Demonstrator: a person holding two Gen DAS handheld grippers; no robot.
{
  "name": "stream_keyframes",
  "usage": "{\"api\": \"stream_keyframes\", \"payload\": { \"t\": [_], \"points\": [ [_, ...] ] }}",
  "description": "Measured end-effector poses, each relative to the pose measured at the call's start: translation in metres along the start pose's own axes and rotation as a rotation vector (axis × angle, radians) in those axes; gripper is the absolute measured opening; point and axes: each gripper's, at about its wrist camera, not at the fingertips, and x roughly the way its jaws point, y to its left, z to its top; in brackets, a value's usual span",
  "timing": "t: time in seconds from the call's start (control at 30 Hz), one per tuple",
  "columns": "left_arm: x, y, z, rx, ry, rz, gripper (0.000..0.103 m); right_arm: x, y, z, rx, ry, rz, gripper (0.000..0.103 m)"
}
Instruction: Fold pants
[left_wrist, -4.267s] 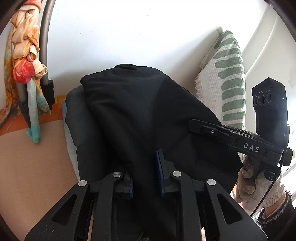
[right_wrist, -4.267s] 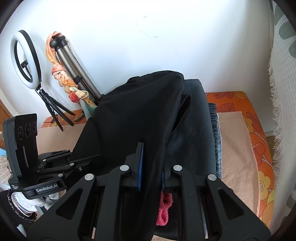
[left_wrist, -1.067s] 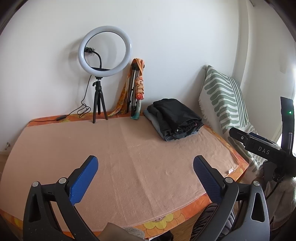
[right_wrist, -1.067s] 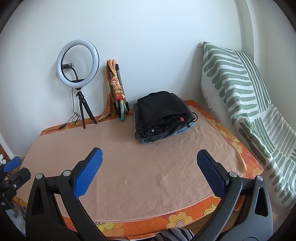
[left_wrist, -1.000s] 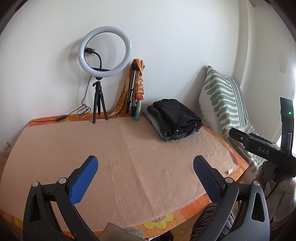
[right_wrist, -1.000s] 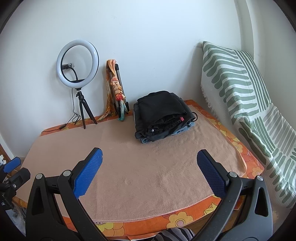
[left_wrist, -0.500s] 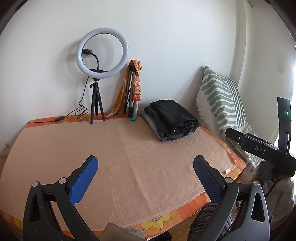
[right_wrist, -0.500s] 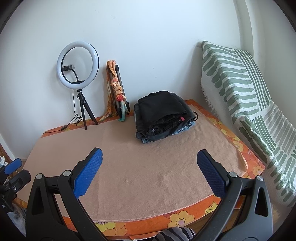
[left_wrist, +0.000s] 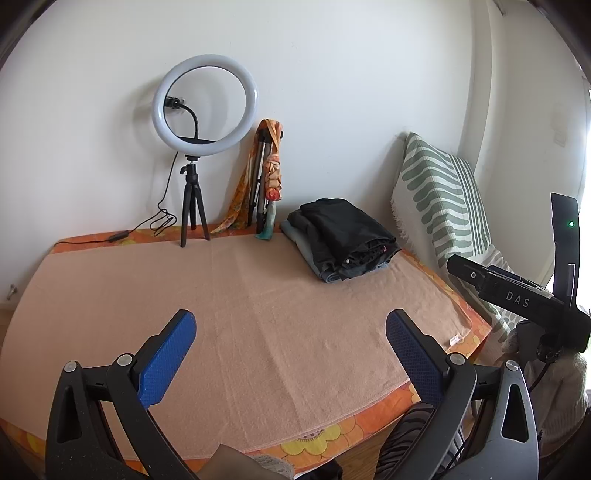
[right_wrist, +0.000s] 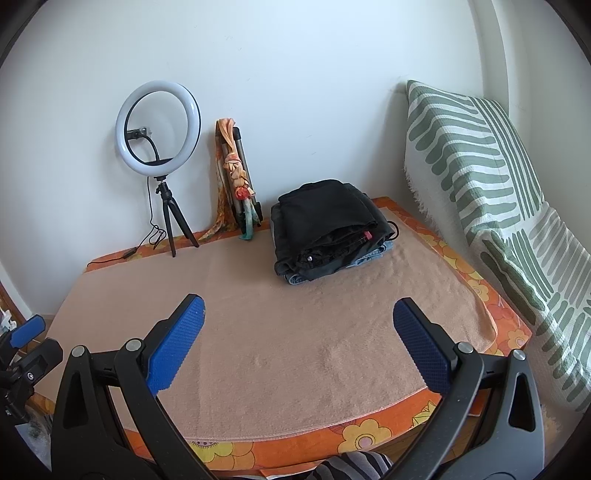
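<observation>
- The folded black pants (right_wrist: 325, 218) sit on top of a small stack of folded clothes, with blue denim (right_wrist: 369, 256) at the bottom, at the far right of the peach towel-covered table (right_wrist: 295, 332).
- Left gripper (left_wrist: 291, 354) hangs over the near edge, blue pads spread wide, nothing in it.
- Right gripper (right_wrist: 297, 341) is the same: spread wide and empty.
- White ring light on a black tripod (right_wrist: 159, 129) stands by the wall, with a green-striped white blanket (right_wrist: 480, 166) off to the right.

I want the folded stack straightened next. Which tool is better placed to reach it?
Right, probably. The folded pants stack lies at the table's far right side, nearer the right tool; both tools are open and empty.
</observation>
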Motion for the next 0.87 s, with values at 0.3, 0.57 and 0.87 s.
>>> {"api": "stream_keyframes", "payload": {
  "t": [0.3,0.57,0.87],
  "points": [
    [0.001,0.003,0.0,-0.007,0.001,0.009,0.102,0.001,0.008,-0.001,0.001,0.003,0.002,0.103],
    [0.002,0.004,-0.001,-0.01,0.006,0.015,0.102,0.007,0.011,-0.004,0.002,0.012,0.006,0.103],
    [0.001,0.005,-0.004,-0.01,0.0,0.019,0.102,0.013,0.012,-0.008,0.007,0.026,0.012,0.103]
  ]
}}
